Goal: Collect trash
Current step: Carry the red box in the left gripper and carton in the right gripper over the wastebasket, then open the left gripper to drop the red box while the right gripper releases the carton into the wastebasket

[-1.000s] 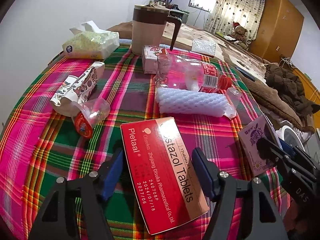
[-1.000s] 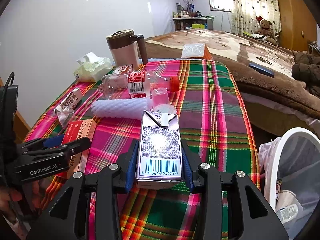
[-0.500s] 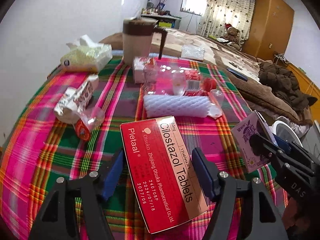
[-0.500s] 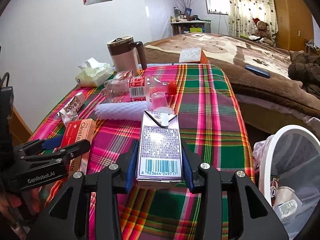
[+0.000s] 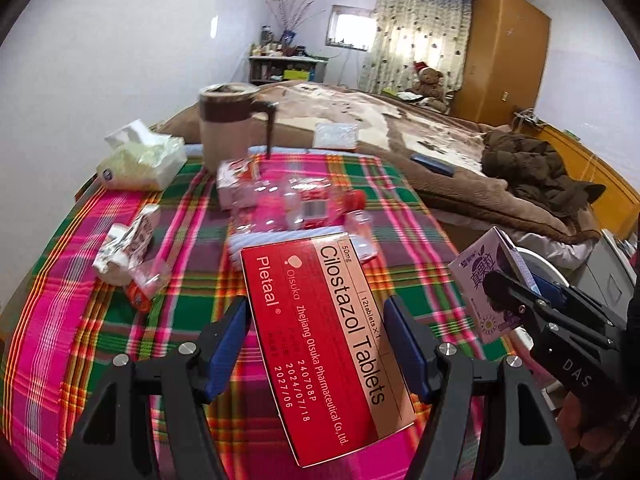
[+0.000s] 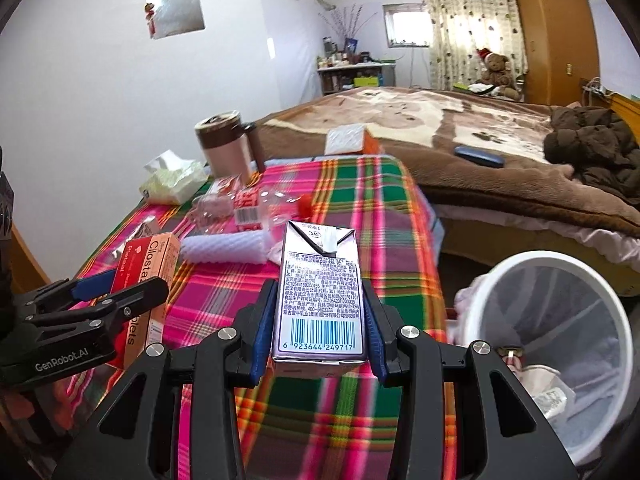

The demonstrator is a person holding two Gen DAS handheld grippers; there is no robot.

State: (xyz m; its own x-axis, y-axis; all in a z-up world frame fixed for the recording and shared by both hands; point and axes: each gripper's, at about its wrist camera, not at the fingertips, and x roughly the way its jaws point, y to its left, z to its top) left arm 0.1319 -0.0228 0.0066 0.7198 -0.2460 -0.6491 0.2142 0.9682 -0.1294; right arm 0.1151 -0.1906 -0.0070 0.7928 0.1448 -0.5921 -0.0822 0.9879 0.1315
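Two cartons are held off the plaid bench (image 5: 80, 320) at once. On the left, the left claw (image 5: 316, 340) is spread wide yet closed across a red tablet box (image 5: 320, 340); thin card, judged light and easily crushed, best gripped on its long edges. On the right, the right claw (image 6: 318, 332) is clamped on a drink carton (image 6: 320, 300), stiffer but slick-coated, near the white bin (image 6: 580, 360) at far right.
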